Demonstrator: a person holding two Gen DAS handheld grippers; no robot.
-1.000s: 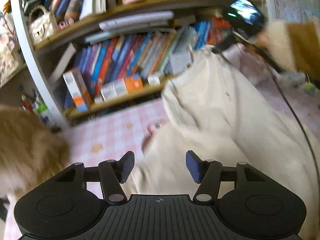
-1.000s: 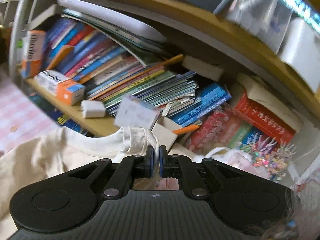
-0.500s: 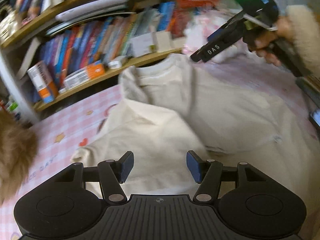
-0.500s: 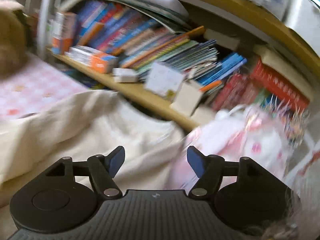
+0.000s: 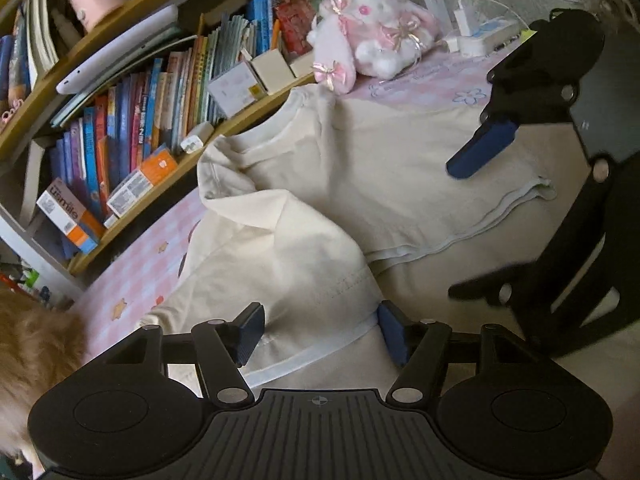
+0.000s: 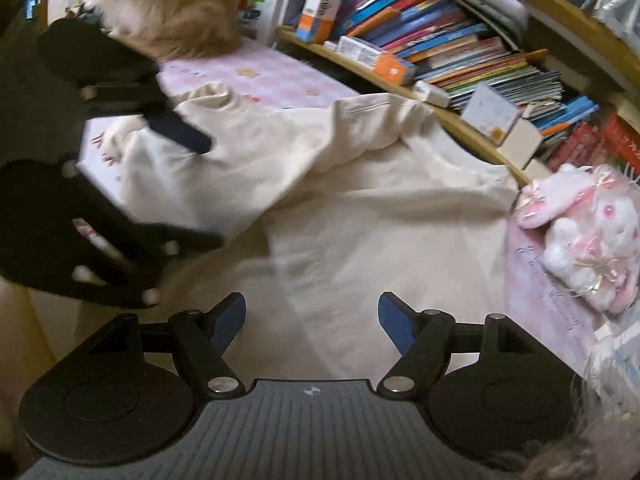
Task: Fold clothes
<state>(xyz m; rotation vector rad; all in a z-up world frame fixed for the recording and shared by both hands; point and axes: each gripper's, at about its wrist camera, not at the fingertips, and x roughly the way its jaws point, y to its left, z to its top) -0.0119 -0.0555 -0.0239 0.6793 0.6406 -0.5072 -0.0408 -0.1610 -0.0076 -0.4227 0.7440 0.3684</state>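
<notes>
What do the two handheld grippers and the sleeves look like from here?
Both the left gripper and right gripper are black, with ribbed bodies, round side discs, silver pivot screws and blue finger pads. A small crosshair marks the left one. The sleeve is fluffy tan.

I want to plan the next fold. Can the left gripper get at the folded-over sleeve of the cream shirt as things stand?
Probably yes. The left gripper, jaws opening, is already astride the sleeve hem, with nothing lying on it. The right gripper hovers further along the shirt, out of the way.
</notes>
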